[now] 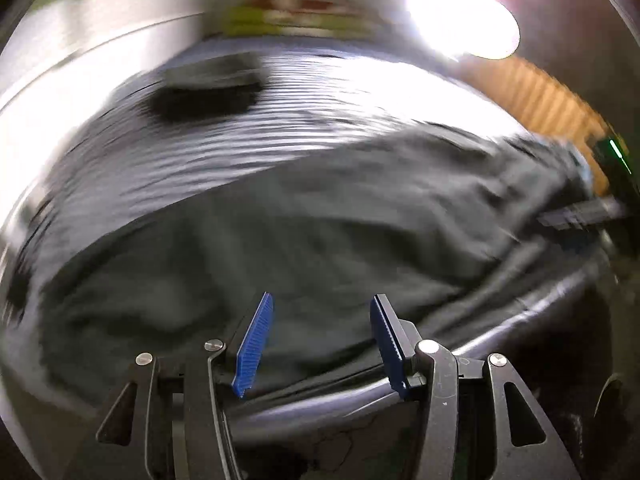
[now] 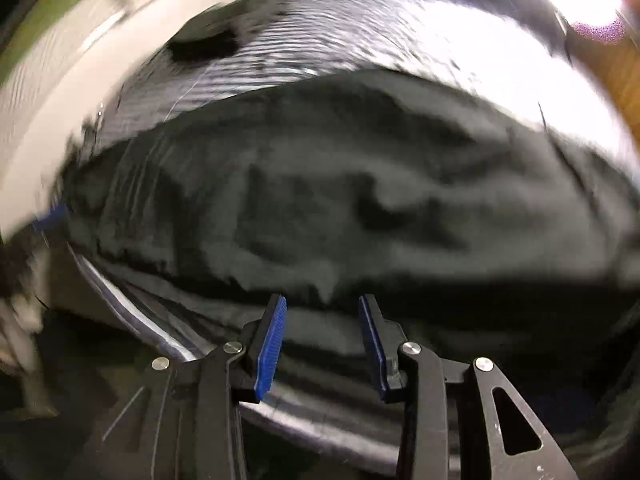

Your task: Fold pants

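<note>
No text, label, brand, number or sign can be read in either view; both are heavily blurred.

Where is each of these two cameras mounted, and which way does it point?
Left wrist: on the left gripper, looking down its open blue fingers at dark pants on a table.
Right wrist: on the right gripper, aimed down at the pants; only its fingers show.
Shared: the pants, table and a dark object.
</note>
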